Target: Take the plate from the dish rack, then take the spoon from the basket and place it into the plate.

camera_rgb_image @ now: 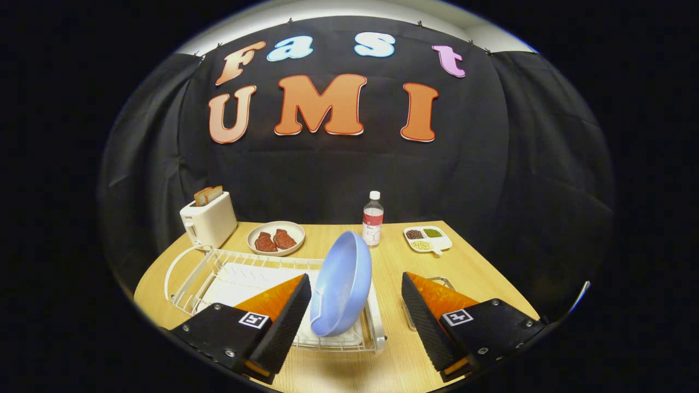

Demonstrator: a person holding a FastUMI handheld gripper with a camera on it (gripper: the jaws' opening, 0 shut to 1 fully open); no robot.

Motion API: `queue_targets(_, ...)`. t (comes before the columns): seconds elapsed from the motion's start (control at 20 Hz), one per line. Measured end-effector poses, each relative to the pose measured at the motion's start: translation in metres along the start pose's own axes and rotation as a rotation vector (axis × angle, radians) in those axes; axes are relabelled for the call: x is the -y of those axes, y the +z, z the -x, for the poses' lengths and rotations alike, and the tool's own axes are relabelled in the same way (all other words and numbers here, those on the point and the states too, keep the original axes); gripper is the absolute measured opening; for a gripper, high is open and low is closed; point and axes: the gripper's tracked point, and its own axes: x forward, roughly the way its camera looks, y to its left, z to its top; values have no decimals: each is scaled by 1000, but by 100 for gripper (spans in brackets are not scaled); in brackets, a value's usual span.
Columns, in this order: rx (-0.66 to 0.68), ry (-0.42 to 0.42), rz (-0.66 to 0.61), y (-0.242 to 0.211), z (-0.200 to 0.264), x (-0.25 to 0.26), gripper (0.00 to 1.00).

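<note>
First step: the tool [356, 322], fingers spread, straddles the upright plate [341, 284] in the dish rack [218, 273]; next, I judge, pinch its rim and lift.

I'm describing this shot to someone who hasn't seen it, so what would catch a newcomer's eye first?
First, the blue plate, standing on edge in the white dish rack, between the open gripper fingers and close to the left one. Beyond the rack, a toaster with bread sits by a dish of red meat, with a water bottle and a divided tray of beans further right.
</note>
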Motion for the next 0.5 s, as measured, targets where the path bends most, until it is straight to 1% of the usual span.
queue_targets(0.1,-45,6,-14,-7,-18,-3,98)
queue_targets(0.25,-78,5,-6,-10,-44,-5,91)
queue_targets(0.35,-102,8,6,-12,-57,-6,83)
queue_targets(0.4,-109,8,10,-12,-62,-8,76)
queue_targets(0.45,-114,3,13,-10,-68,-8,73)
queue_targets(0.5,-119,-3,16,-10,-73,-9,66)
